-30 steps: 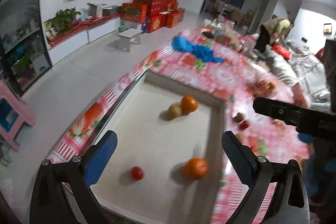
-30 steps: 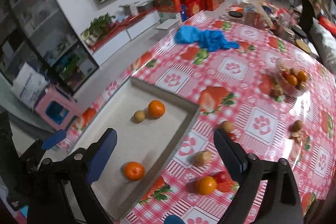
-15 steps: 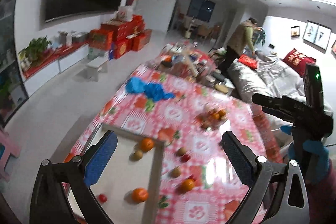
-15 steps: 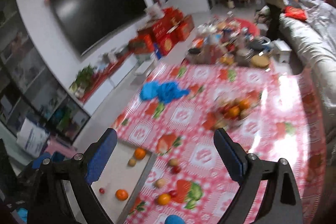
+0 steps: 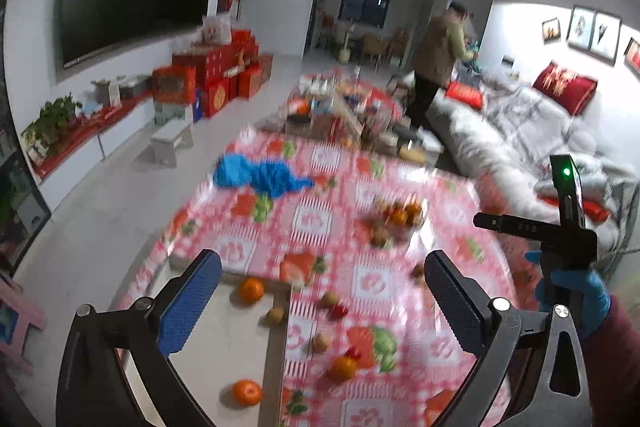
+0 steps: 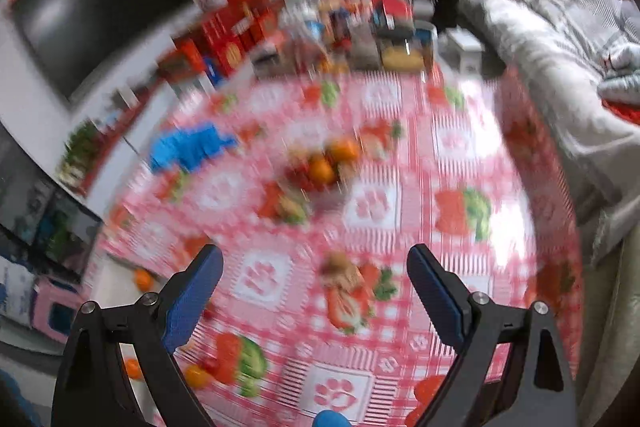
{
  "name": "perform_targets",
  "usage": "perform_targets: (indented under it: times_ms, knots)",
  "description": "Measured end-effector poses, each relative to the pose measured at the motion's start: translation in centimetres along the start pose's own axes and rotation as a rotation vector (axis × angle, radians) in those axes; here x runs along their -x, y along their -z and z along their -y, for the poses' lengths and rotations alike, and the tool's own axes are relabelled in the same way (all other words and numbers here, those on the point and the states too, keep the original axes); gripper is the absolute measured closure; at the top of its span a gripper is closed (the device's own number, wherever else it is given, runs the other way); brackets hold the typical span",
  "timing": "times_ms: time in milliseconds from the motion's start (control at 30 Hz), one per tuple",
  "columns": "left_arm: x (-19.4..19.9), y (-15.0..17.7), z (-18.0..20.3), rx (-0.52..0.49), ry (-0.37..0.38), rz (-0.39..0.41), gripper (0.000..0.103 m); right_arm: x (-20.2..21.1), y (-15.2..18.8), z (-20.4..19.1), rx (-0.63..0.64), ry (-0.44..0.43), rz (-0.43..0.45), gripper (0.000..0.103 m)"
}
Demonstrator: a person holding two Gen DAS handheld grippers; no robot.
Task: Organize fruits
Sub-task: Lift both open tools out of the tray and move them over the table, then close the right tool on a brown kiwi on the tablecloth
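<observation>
Holding both tongs high above the tabletop (image 5: 440, 195), you have nothing in either. Left tongs (image 5: 322, 303): spread wide, empty, two blue pads. Right tongs (image 6: 316, 297): spread wide, empty; their view is badly smeared. Your right hand in a blue glove (image 5: 576, 291) shows at the right edge of the left view, around the other handle. Tray (image 5: 276, 379), pale, at the near left corner of the red-and-white patterned cloth: three fruits counted inside in the left view, namely two oranges, one at the far end (image 5: 251, 290) and one at the near end (image 5: 247, 391), plus one small brown fruit (image 5: 275, 315) close against the right wall. Loose on the cloth just right of the tray: two brownish fruits (image 5: 329, 299) (image 5: 320, 342), one small red fruit (image 5: 339, 311), one orange (image 5: 343, 367). A clear bowl (image 5: 418, 227) sits mid-table, well apart from the tray, heaped with oranges and red fruit; count there cannot be told through the blur. One blue cloth (image 5: 260, 175) lies at the far left of the tabletop. One person (image 5: 436, 63) stands beyond the table beside the grey sofa (image 5: 516, 131).
</observation>
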State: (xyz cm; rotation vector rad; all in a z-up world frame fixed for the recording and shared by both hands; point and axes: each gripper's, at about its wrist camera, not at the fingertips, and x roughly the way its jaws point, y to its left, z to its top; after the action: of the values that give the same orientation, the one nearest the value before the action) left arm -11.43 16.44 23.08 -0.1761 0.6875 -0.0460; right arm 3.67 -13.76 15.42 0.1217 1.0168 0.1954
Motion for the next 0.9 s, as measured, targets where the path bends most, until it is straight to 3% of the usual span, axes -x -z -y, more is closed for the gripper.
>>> perform_targets:
  times_ms: [167,367,433,500,733,767,800,900]
  knots:
    - [-3.9,4.8,0.4,-0.036,-0.035,-0.103,0.001,-5.5,2.3,-0.3,0.075,0.065,-0.071,0.008]
    - [-6.5,10.3,0.4,-0.075,-0.051,-0.210,0.001,-9.2,3.0,-1.5,0.164,0.114,-0.061,0.010]
    - [-6.7,11.7,0.2,-0.064,-0.047,-0.229,0.001,-10.0,2.8,-1.9,0.183,0.124,-0.053,0.018]
    - [-7.0,12.8,-0.2,-0.048,-0.044,-0.243,0.001,-11.4,2.6,-1.9,0.186,0.123,-0.067,0.038]
    - [-6.4,14.8,-1.4,-0.021,-0.054,-0.246,0.001,-14.4,2.5,-1.5,0.162,0.135,-0.072,0.058]
    - [-6.4,15.0,-1.5,-0.016,-0.054,-0.247,0.001,-14.5,2.5,-1.7,0.175,0.142,-0.061,0.063]
    - [-6.4,15.1,-1.6,-0.016,-0.054,-0.248,0.001,-14.5,2.5,-1.8,0.184,0.141,-0.057,0.075]
    - [-6.8,15.1,-1.2,-0.033,-0.058,-0.252,0.001,-14.2,2.4,-1.8,0.184,0.128,-0.035,0.075]
